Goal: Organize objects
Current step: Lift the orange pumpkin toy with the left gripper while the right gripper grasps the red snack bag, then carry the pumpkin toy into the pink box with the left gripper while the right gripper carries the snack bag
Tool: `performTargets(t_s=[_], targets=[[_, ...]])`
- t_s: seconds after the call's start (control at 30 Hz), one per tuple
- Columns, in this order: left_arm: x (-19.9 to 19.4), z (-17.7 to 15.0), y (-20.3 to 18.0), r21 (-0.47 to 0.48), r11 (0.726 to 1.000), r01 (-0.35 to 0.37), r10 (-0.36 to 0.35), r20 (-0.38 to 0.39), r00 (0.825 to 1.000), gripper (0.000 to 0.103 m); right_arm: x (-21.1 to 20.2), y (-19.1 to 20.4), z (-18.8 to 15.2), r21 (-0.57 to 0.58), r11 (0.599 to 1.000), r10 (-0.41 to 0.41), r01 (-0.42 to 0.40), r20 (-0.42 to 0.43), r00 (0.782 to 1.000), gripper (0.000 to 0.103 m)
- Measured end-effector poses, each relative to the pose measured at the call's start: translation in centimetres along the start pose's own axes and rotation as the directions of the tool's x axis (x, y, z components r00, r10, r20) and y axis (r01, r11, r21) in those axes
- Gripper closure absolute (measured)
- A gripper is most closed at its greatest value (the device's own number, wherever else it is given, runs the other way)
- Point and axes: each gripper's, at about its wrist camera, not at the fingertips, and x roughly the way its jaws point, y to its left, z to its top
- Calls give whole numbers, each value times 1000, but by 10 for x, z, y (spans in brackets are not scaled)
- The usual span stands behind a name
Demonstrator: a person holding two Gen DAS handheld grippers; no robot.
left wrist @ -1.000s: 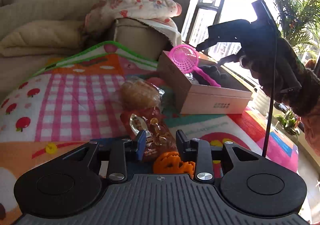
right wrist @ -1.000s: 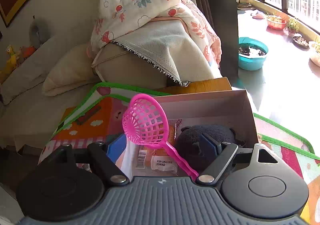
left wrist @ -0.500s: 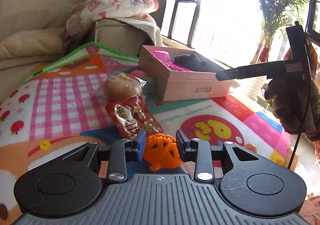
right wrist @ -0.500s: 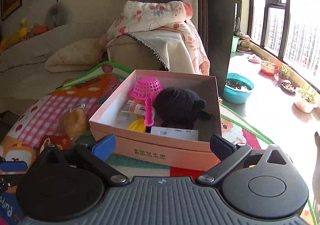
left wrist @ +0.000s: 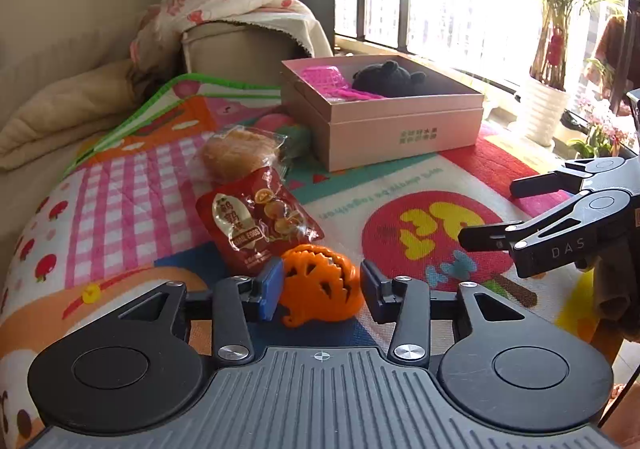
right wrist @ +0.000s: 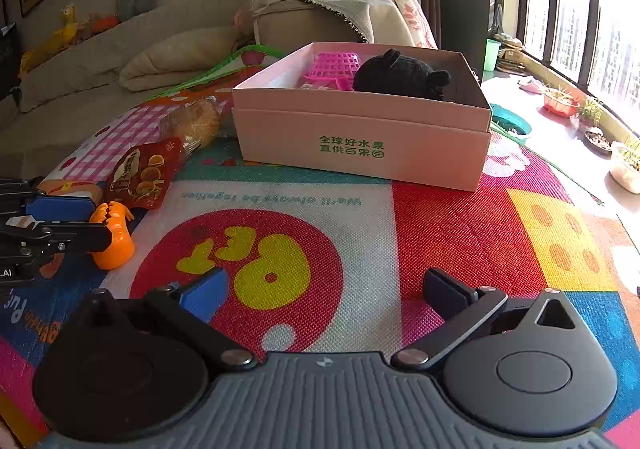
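Since a second ago my right gripper (right wrist: 324, 295) has swung off the pink box (right wrist: 360, 145), fingers wide and empty. Left gripper (left wrist: 318, 289) fingers are opening around the orange pumpkin (left wrist: 320, 285); it may roll away.

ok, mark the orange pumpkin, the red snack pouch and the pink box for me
orange pumpkin (left wrist: 320, 283): left wrist view, on its carved front.
red snack pouch (left wrist: 256, 217): left wrist view, middle of the printed face.
pink box (right wrist: 360, 145): right wrist view, front wall by the green lettering.
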Motion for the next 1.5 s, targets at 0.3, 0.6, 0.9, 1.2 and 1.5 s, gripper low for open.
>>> performTargets(t_s=[0.3,0.6,0.9,1.2,1.5], targets=[[23,-1,-2,-54,998,-45,42,-40,998,42,1,2,0,-16,1000,-10,10,-11,1000,0],[0,-9,29,-215,977,19,-1,84,996,43,6,6,7,-25,999,-28,27,-57,998,0],[-36,-6,90,-394,914,-95,152,117,981,43,2,46,36,-94,988,119,-120,-19,993,0],[-41,-18,106,-450,891,-60,126,119,985,43,50,126,66,-182,964,188,-192,-40,981,0],[-44,-29,115,-485,872,-70,136,102,985,43,75,136,81,-201,964,159,-174,-88,983,28]])
